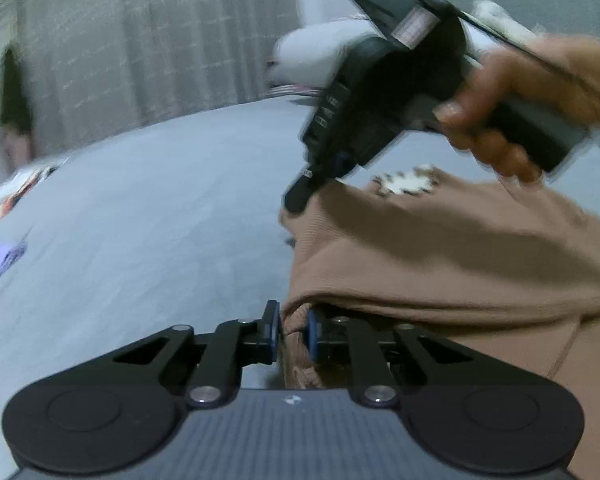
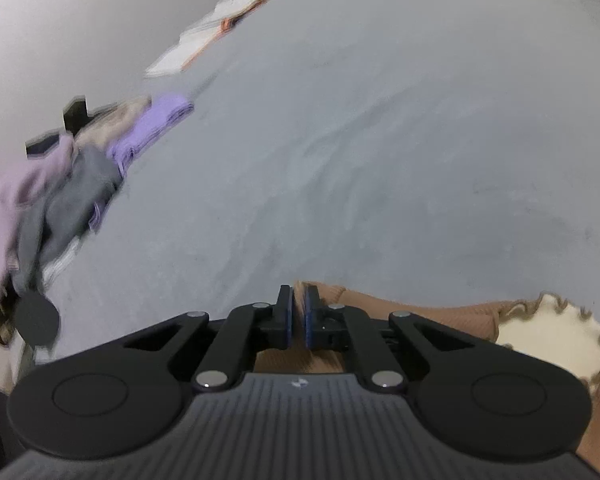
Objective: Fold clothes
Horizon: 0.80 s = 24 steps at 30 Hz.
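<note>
One grey bedsheet (image 2: 380, 120) fills both views, and on it lies one brown ribbed garment (image 1: 440, 248) at the near right, its cream frilled collar (image 2: 548, 336) showing. You hold two grippers. Your left gripper (image 1: 292, 330) is clenched on a bunched edge of the garment at its near left corner; your right gripper (image 2: 298, 316) pinches the brown cloth too, its pads nearly together with a thin fold between them. In the left wrist view your right hand (image 1: 512, 120) is blurred around the handle, and the garment is cut off at the right edge. At the far left sits one pile of clothes (image 2: 60, 184) — purple, grey, lilac — too smeared to count, with some papers (image 2: 220, 28) farther back.
</note>
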Each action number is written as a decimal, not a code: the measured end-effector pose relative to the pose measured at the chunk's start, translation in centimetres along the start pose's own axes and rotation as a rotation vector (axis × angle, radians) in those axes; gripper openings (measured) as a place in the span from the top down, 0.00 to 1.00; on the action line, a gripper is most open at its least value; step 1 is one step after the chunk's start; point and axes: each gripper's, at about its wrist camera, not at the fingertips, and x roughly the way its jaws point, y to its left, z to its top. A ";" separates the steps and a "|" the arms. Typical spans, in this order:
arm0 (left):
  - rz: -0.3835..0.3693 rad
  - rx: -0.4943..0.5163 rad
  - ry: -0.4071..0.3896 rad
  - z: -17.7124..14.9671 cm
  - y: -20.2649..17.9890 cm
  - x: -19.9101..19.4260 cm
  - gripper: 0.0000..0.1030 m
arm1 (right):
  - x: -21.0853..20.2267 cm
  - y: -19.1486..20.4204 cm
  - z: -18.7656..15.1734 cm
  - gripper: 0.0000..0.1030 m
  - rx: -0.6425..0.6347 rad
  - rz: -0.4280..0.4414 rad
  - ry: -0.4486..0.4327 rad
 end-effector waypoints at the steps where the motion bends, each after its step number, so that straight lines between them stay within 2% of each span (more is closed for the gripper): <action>1: 0.012 -0.041 0.003 0.0 0.2 -0.4 0.87 | 0.1 -0.1 -0.1 0.94 0.030 0.005 -0.025; 5: 0.037 -0.080 -0.010 -0.7 0.5 -1.3 0.89 | 1.0 -1.4 -0.7 0.97 0.239 0.051 -0.144; 8: 0.069 -0.097 -0.006 -1.1 1.4 -1.9 0.92 | 1.5 -2.7 -0.7 1.00 0.331 0.040 -0.182; 10: 0.073 -0.112 0.029 -1.3 2.3 -2.0 0.92 | 1.7 -3.2 -0.7 1.00 0.331 0.032 -0.177; 12: 0.024 -0.122 0.045 -1.3 3.1 -2.0 0.92 | 1.9 -3.3 -0.8 0.99 0.305 0.042 -0.156; 14: -0.057 -0.111 0.012 -0.6 3.9 -2.3 0.91 | 1.9 -2.8 -0.8 0.90 0.244 0.094 -0.117; 15: -0.080 -0.096 -0.006 -0.4 4.0 -2.3 0.89 | 1.7 -2.4 -0.8 0.76 0.217 0.110 -0.102; 16: -0.118 -0.075 -0.016 -0.1 4.2 -2.0 0.87 | 1.4 -2.1 -0.8 0.54 0.195 0.116 -0.096; 17: -0.143 -0.061 -0.002 0.0 4.2 -1.5 0.82 | 1.1 -1.9 -0.7 0.43 0.178 0.111 -0.095; 18: -0.165 -0.038 0.013 0.0 4.1 -0.8 0.81 | 0.7 -1.8 -0.7 0.28 0.169 0.097 -0.099; 19: -0.183 0.004 0.030 -0.1 3.8 0.1 0.81 | 0.5 -1.9 -0.7 0.24 0.165 0.085 -0.100; 22: -0.219 0.090 0.053 -0.2 3.1 1.6 0.81 | 0.5 -2.2 -0.7 0.24 0.150 0.060 -0.069; 24: -0.228 0.089 0.044 0.0 2.9 2.3 0.80 | 0.6 -2.1 -0.9 0.25 0.127 0.069 -0.048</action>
